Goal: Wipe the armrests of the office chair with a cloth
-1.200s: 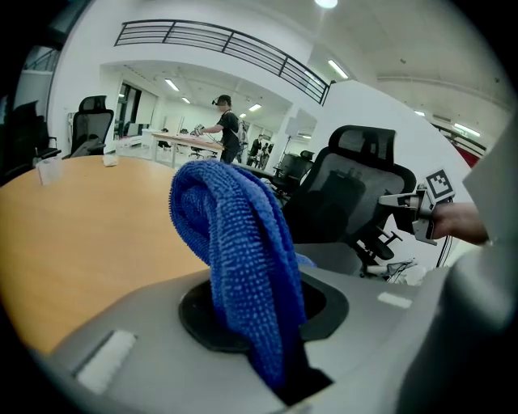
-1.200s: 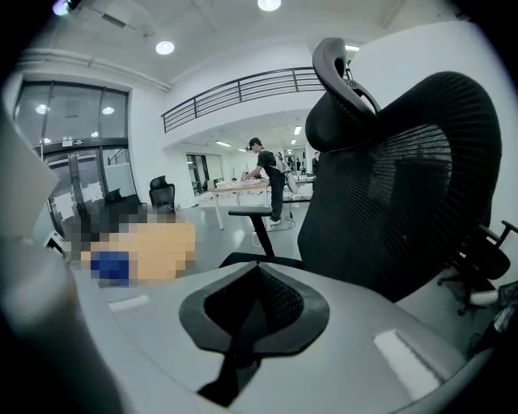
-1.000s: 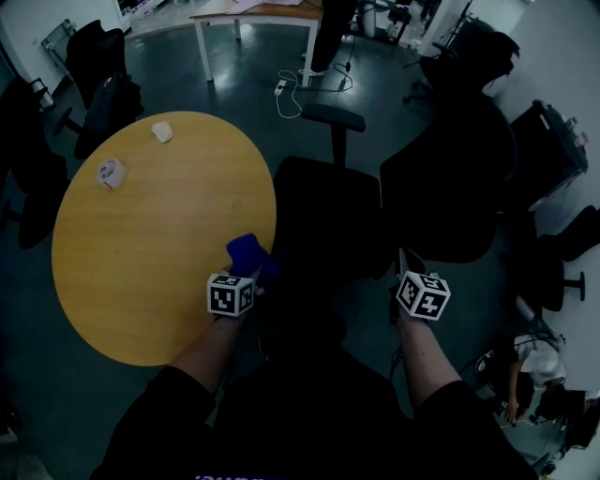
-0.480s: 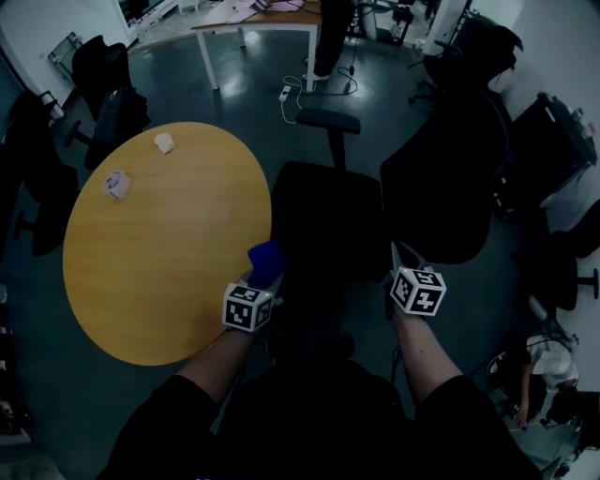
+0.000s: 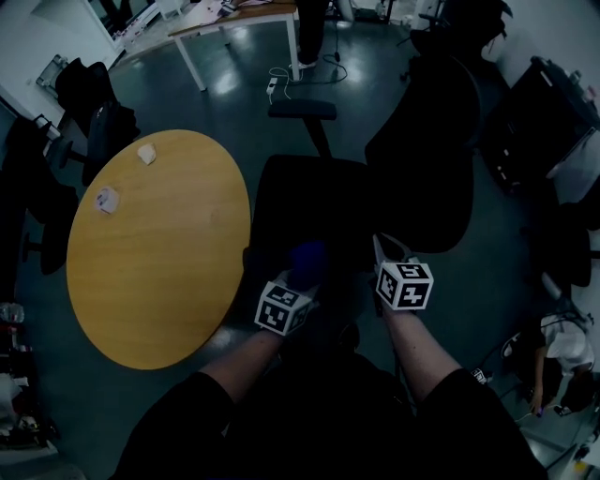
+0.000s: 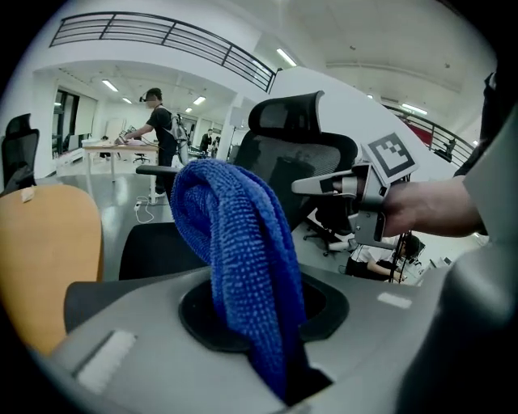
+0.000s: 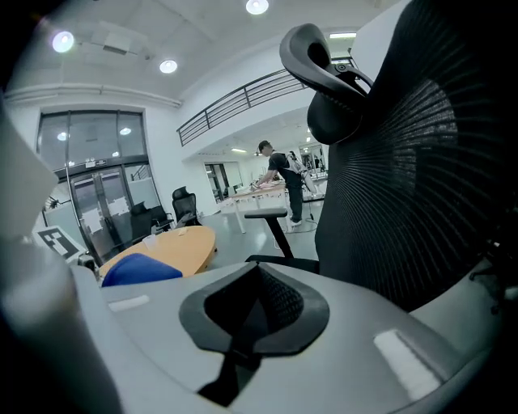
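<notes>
Left gripper [image 5: 294,281]: jaws pinching blue cloth [image 6: 235,251], held over chair [image 5: 319,202] seat. Right gripper [image 5: 386,255]: jaws pressed together, empty, at seat's right edge. Round worktop [image 5: 159,262]: left of chair.

Dim, blue-tinted head view: the round yellow table [image 5: 155,253] is the brightest patch, and the office chair [image 5: 319,216] just right of it is nearly black. Both gripper views are brighter under ceiling lights [image 7: 257,6] and bow strongly at the edges. The blue cloth [image 6: 235,234] is sharp.

The cloth [image 6: 243,267] is blue, the office chair [image 5: 319,202] black, the round table [image 5: 150,253] orange-yellow.
</notes>
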Demonstrator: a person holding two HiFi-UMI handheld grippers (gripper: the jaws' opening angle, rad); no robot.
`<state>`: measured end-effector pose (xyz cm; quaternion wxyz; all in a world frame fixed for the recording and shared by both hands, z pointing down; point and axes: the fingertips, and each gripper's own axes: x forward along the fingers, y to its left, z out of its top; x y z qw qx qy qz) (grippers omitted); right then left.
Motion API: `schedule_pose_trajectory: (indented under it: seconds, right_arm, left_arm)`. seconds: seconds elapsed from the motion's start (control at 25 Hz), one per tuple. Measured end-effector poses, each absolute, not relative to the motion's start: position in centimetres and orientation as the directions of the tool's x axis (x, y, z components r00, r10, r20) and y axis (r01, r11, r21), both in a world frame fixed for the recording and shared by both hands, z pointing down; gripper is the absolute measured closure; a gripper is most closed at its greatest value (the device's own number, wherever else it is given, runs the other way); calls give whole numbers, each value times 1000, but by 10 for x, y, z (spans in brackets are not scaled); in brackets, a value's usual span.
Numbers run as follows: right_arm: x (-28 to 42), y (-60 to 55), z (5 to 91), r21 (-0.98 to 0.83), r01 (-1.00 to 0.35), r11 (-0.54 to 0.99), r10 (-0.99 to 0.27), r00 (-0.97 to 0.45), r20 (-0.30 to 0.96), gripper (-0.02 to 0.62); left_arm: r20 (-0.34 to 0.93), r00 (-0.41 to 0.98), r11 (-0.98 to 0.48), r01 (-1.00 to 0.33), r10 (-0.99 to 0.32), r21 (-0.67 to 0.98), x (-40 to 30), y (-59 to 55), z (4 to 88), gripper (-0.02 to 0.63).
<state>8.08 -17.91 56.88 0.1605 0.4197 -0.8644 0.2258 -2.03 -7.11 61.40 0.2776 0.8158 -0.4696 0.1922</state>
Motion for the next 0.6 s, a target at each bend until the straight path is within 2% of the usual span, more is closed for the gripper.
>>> schedule_pose_trajectory:
  seconds: [0.28, 0.6]
  right_arm:
    - [89, -187, 569, -273, -788, 552, -643, -610, 463, 591]
    - [103, -188, 577, -258, -794, 550, -640, -599, 481, 591]
  left_arm:
    - [619, 476, -398, -876, -625, 272, -8, -79, 646, 499]
    - [625, 439, -357, -897, -645, 262, -39, -78, 655, 499]
